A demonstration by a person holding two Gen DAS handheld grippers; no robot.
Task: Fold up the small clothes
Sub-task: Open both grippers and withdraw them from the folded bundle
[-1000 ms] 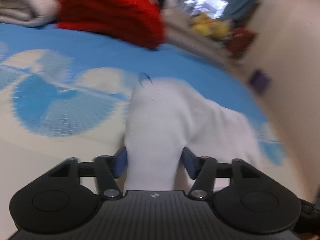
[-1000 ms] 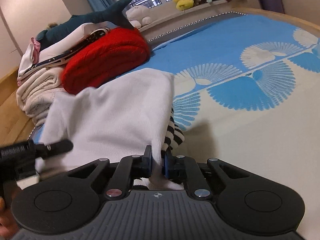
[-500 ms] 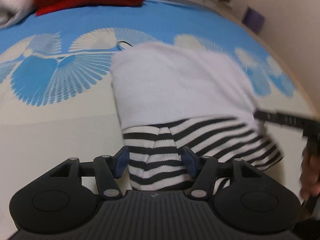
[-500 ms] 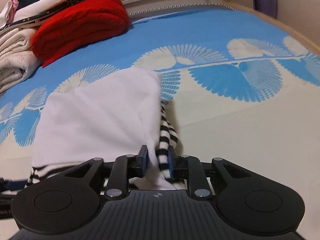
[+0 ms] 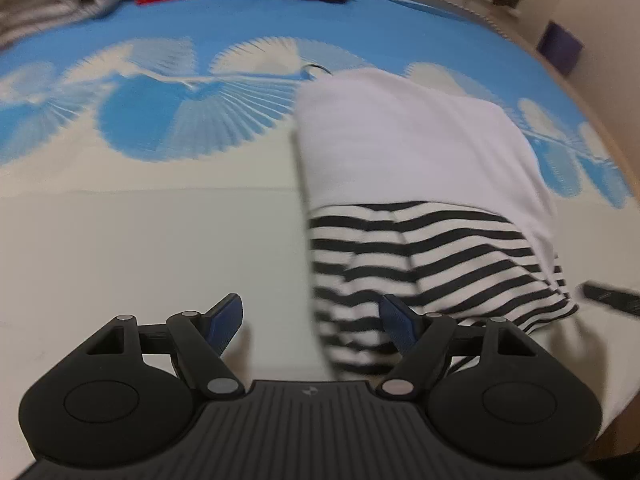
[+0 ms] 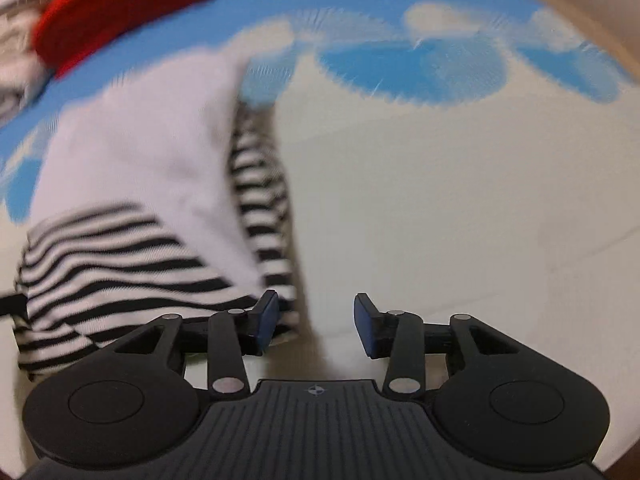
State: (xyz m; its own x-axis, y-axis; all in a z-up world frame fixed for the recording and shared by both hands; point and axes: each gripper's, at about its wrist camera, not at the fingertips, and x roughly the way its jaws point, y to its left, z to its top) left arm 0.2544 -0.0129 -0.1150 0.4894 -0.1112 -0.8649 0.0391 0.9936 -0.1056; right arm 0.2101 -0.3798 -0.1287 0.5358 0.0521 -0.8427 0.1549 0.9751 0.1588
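The left gripper point(image 5: 312, 320) is spread wide with nothing between its pads, and the garment's point(image 5: 420, 208) striped near end lies just ahead, its left edge in the gap and its bulk off to the right. The right gripper point(image 6: 316, 318) is likewise spread and empty, with the garment point(image 6: 136, 184) just ahead and left of its left pad. The garment lies flat on the bedsheet point(image 5: 140, 248), long axis running away from the grippers, stripes near, white part far; beyond it sits a red knit point(image 6: 120, 8).
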